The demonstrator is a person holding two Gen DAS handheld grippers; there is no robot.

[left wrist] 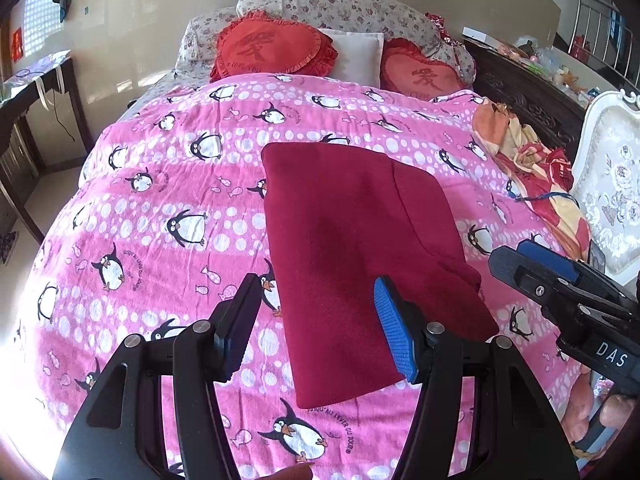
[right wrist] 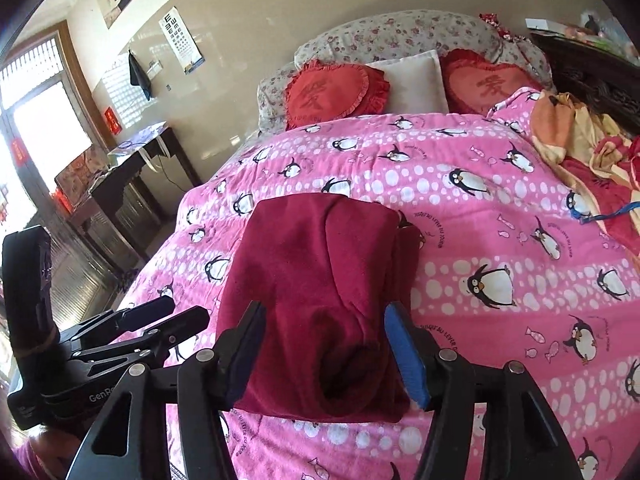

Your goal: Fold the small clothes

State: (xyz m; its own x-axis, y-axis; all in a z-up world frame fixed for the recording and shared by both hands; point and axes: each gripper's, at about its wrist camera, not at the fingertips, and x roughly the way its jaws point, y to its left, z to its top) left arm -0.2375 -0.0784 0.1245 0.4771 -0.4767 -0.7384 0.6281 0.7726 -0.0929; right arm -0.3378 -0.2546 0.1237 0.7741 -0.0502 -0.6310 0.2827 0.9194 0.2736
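Folded dark red garment (left wrist: 360,256) lying flat on the pink penguin-print blanket (left wrist: 160,208) of the bed, roughly in the middle, long side running away from the cameras. Shows one layer doubled over along its right side, with a rumpled fold at the near edge in the right wrist view (right wrist: 320,300). Above its near-left part, left claw (left wrist: 318,334), jaws apart, nothing between the pads, not touching the cloth. Above its near edge, right claw (right wrist: 324,354), jaws apart too, straddling the garment's width in the picture without pinching it. Each claw visible at the margin of the other's view. Further out on the blanket's right edge, a crumpled heap of orange, yellow and red clothes (left wrist: 532,168). At the head of the bed, two red heart cushions (left wrist: 276,46) flanking a white pillow (left wrist: 356,54), floral bedding behind. Left of the bed, a dark worktop (right wrist: 132,168) against the wall.
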